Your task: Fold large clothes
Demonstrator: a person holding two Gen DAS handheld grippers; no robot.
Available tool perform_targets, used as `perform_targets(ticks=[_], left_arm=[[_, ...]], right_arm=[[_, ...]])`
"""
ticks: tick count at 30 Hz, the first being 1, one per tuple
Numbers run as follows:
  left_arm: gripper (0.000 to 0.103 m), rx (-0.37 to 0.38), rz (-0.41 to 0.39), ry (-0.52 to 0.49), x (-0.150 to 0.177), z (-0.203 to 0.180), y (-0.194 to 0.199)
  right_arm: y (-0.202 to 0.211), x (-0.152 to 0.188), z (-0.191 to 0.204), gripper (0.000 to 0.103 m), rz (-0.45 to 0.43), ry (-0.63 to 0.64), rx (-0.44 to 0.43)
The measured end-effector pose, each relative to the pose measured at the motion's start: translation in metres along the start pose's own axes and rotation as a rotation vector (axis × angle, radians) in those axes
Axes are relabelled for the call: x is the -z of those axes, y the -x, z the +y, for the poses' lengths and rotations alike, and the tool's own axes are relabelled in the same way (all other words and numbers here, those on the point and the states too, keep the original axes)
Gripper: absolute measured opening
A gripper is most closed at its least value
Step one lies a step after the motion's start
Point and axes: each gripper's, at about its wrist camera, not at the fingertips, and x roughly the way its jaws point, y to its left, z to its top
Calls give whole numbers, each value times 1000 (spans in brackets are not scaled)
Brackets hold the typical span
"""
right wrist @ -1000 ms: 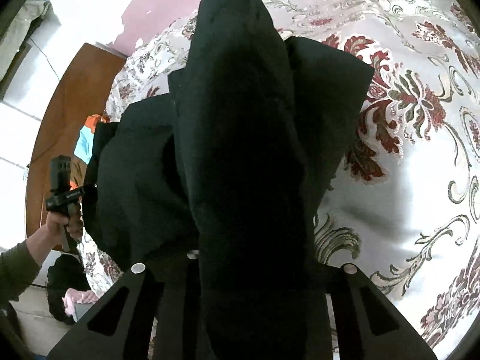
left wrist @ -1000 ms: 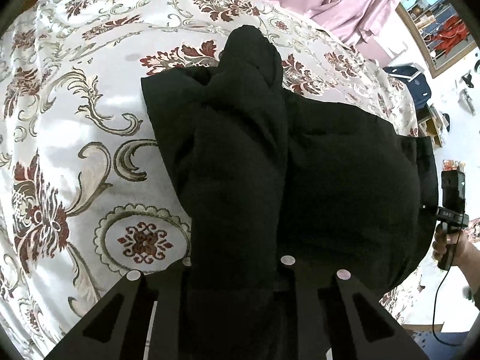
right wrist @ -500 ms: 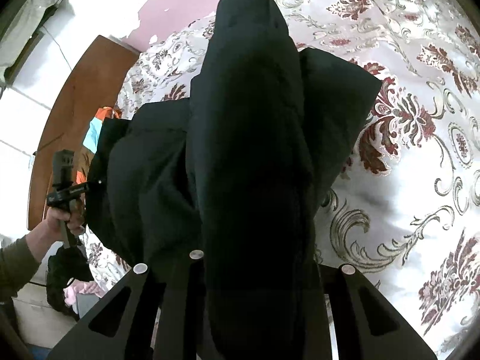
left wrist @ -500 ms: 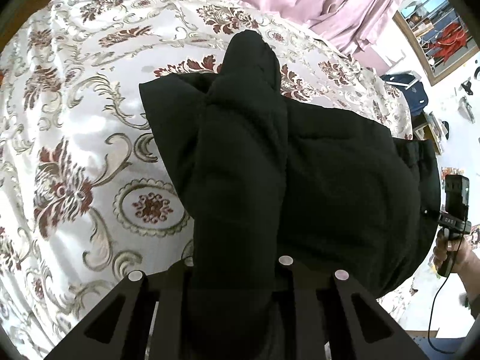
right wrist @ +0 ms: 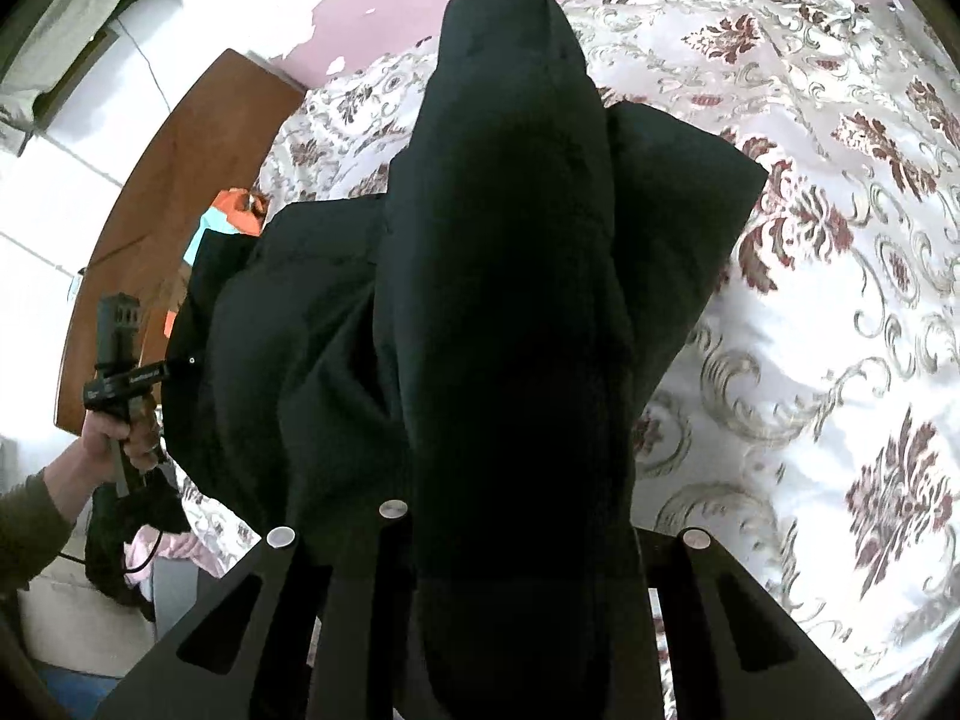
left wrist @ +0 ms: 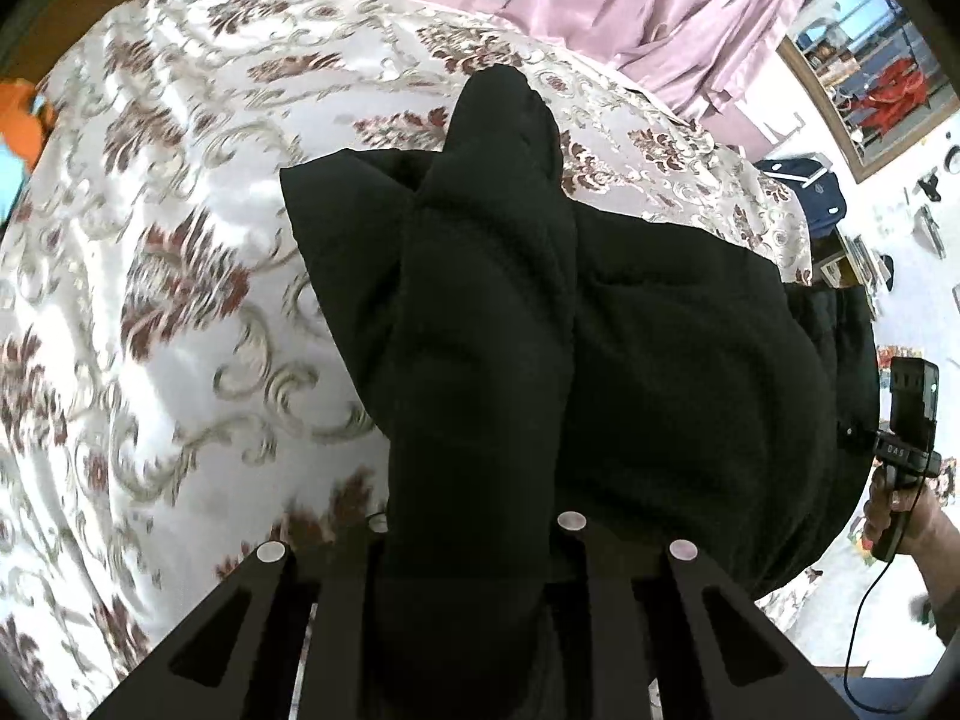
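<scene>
A large black padded coat [left wrist: 678,360] lies partly on the patterned bedspread [left wrist: 180,228], with its near edge lifted. My left gripper [left wrist: 474,546] is shut on a thick fold of the coat that hangs down and away from the jaws. My right gripper [right wrist: 516,540] is shut on another bulky fold of the same coat [right wrist: 498,252]. The fingertips of both grippers are buried in the fabric. A hand holds the right gripper's body [left wrist: 909,414] at the coat's right edge. In the right wrist view, a hand holds the left gripper's body [right wrist: 120,360] at the coat's left edge.
The bed is covered by a white bedspread with red and gold flowers [right wrist: 840,300]. Pink curtains [left wrist: 690,18] hang behind it. A wooden headboard [right wrist: 180,192] and orange and blue cloth [right wrist: 231,213] are at one side, and a dark bag [left wrist: 804,186] is at the other.
Both grippers have risen with the coat's folds in them. The bed now looks farther below, and more of the bedspread shows around the coat.
</scene>
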Motion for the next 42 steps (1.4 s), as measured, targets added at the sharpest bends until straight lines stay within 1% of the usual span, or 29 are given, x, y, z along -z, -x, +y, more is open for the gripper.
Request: perform_targets(ticks=[4,8,12,14,17,20,23,26,28,29,31,32,33,34,35,36,37,40,42], left_arm=[[18,-11,17,26,22,14,4],[18,-29,15,66,31,33,9],[18,-60,2,87,28,50,15],[18,-73,-10,70,25,50,18],[18,-69,-26,39,20,42,22],[18,-47,-35,16,15,27,22],[18,-17,-33,-10,15,8,16],[18,5,-25,-41,22,-11,9],[18,18,-10,-63,31,-18,-3],[18,12,3,-85,34,-19,-13],[20,-41,32,-159,42,-17,-46],[23,-65,59,-147,45,-10,-67],[30,-80,74,-87,48,1,-88],[44,-53,49,-24,51,14,-102],[48,-42,36,2,52,20,-106],[48,-33,29,16,52,22,-105],[48,-24,23,27,52,25,-102],[46,-27,14,22,55,31,-85],[46,-41,0,29,54,39,-70]], right_arm=[[-8,9,8,18,37,5,-5],[-22,6,18,18,68,25,-11],[-39,-8,35,18,79,61,-26],[-39,-12,43,18,74,75,-32],[-37,-14,43,18,60,81,-25],[-25,-10,35,18,45,67,-16],[-6,1,24,18,30,49,0],[16,19,10,18,23,26,14],[22,33,-3,18,27,6,16],[21,39,-12,18,32,-9,13],[8,54,-36,18,41,-35,-1],[-4,62,-48,20,47,-33,5],[-27,74,-70,21,74,-57,25],[-44,85,-91,29,99,-119,45],[-54,93,-109,50,94,-189,26],[-56,98,-124,54,68,-241,-14],[-55,98,-129,56,48,-261,-35],[-45,101,-129,56,37,-236,-40],[-27,107,-139,56,21,-254,-26]])
